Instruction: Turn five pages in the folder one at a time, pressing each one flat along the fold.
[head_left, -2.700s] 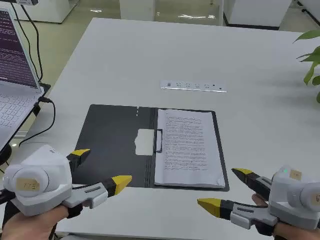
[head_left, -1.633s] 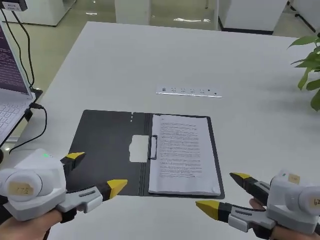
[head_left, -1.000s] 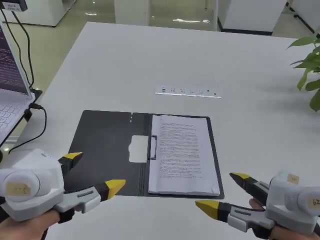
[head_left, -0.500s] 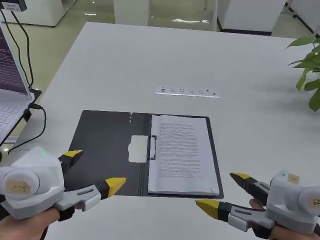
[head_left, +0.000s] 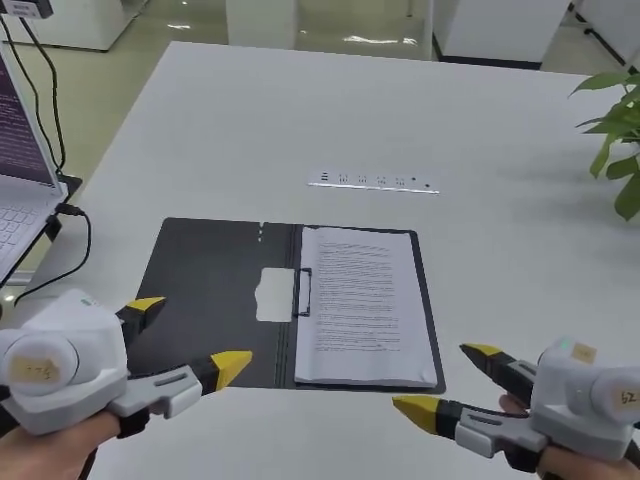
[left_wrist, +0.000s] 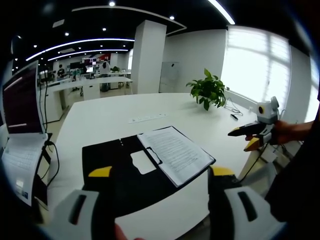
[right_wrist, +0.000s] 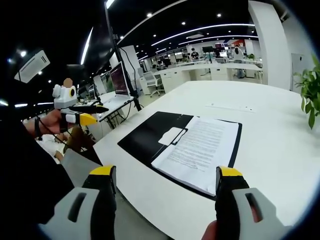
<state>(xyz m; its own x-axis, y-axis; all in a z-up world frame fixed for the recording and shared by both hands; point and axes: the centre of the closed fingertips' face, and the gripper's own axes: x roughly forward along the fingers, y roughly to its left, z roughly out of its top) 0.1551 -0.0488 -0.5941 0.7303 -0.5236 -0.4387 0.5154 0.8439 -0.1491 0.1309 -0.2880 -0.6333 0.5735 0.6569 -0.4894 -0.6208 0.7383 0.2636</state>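
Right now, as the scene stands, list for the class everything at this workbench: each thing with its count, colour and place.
Table: one, white, under everything.
Folder: one, black, lying open on the table's near part.
Pages: one stack, white with print, on the folder's right half.
Card: one, white, on the folder's left half beside the fold.
Socket strip: one, pale, in the table beyond the folder.
Laptop: one, silvery, at the left edge.
Cable: one, black, at the laptop's side.
Plant: one, green, at the right edge.
Left gripper: one, white with yellow tips, open, near the folder's left corner.
Right gripper: one, same colours, open, near the right corner.
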